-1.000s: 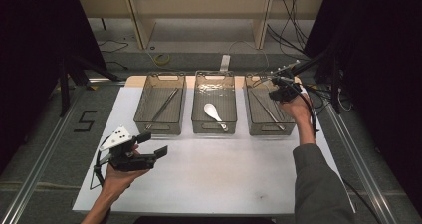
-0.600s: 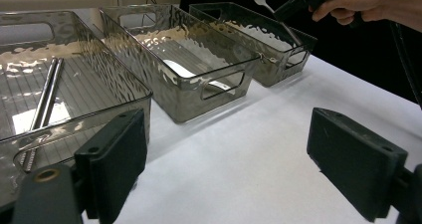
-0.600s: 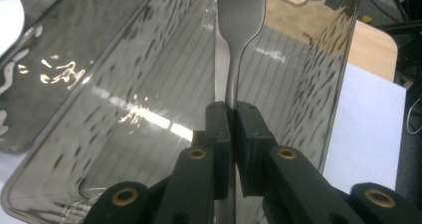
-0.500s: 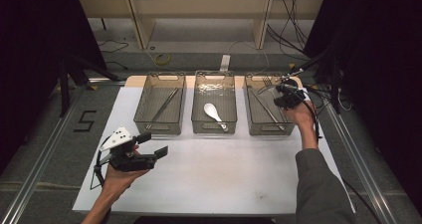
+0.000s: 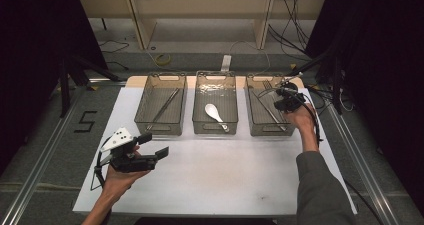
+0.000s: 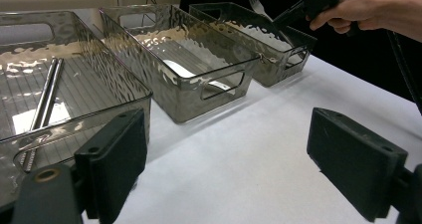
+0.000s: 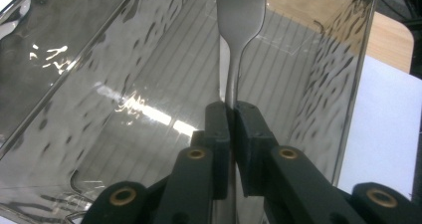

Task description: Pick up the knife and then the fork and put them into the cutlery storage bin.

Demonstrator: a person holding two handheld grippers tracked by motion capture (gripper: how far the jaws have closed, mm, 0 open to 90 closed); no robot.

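Three clear plastic bins stand in a row on the white table. The left bin [image 5: 161, 104] holds metal chopsticks [image 6: 47, 92], and a white spoon [image 5: 214, 112] lies in the middle bin [image 5: 215, 105]. Over the right bin [image 5: 267, 111] my right gripper [image 5: 280, 96] is shut on the handle of a metal fork [image 7: 240, 15], tines pointing away from the jaws above the bin's floor. Near the table's front left, my left gripper [image 5: 154, 146] is open and holds nothing, its pads [image 6: 112, 159] wide apart above bare table.
Another metal utensil [image 5: 270, 114] lies on the right bin's floor. The white table [image 5: 225, 175] has free room in front of the bins. Cables and a shelf frame lie beyond the far edge. A "5" is marked on the floor [image 5: 85, 121] at left.
The right gripper with the fork has shifted slightly toward the person over the right bin. The left gripper has stayed in place.
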